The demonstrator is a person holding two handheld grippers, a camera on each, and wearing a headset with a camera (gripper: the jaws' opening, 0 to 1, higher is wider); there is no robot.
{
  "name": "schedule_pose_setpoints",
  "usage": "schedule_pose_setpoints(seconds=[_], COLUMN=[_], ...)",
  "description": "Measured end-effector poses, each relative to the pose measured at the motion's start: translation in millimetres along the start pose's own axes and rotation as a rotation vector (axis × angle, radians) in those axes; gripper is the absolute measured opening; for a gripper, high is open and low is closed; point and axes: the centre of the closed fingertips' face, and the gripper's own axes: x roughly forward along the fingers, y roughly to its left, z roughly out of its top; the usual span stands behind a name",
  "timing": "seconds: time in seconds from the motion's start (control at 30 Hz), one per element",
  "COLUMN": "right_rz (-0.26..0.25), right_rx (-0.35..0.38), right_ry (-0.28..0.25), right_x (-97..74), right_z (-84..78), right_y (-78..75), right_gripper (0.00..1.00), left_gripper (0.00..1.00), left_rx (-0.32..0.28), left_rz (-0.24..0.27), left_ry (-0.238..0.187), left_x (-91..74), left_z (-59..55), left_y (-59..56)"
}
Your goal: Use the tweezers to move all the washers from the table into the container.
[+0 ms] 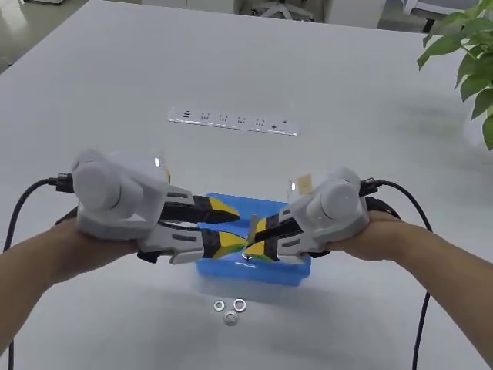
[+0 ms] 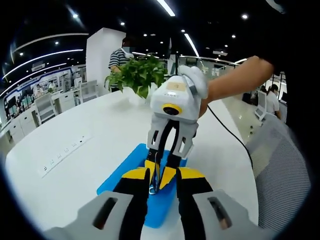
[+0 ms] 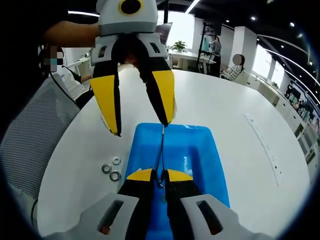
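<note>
Blue container (image 3: pixel 192 150), silver washers (image 3: pixel 112 169) and tweezers (image 3: pixel 161 147), white table (image 1: pixel 231 69), yellow-and-black jaws, green plant (image 1: pixel 466 54).

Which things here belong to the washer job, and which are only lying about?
For the job: tweezers, three washers, blue container.
Lying about: power strip, leafy plant.

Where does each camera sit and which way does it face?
Head view: on the headset, looking down at the table; forearms, left gripper, right gripper show.
Left gripper view: on the left gripper, facing the right gripper and plant; own jaws at bottom.
Right gripper view: on the right gripper, facing the left gripper; own jaws pinch the tweezers.
Shared: the blue container; the gripper views face each other.
</note>
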Motion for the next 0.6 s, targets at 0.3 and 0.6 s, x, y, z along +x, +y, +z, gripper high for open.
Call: schedule_pose_setpoints(seconds=[0.3, 0.6], right_rz=[0.010, 0.021], right_rx=[-0.031, -0.052], right_ry=[0.002, 0.004], right_x=[0.5, -0.4], right_z=[0.3, 0.7], right_y=[0.5, 1.8], right_gripper=[0.09, 0.09], left_gripper=[0.18, 0.07], left_rx=[0.024, 0.047], left_rz=[-0.018, -0.050], left_ry=[0.016, 0.018], left_x=[11.8, 21.7], left_z=[-4.4, -3.3], left_y=[7.8, 9.6])
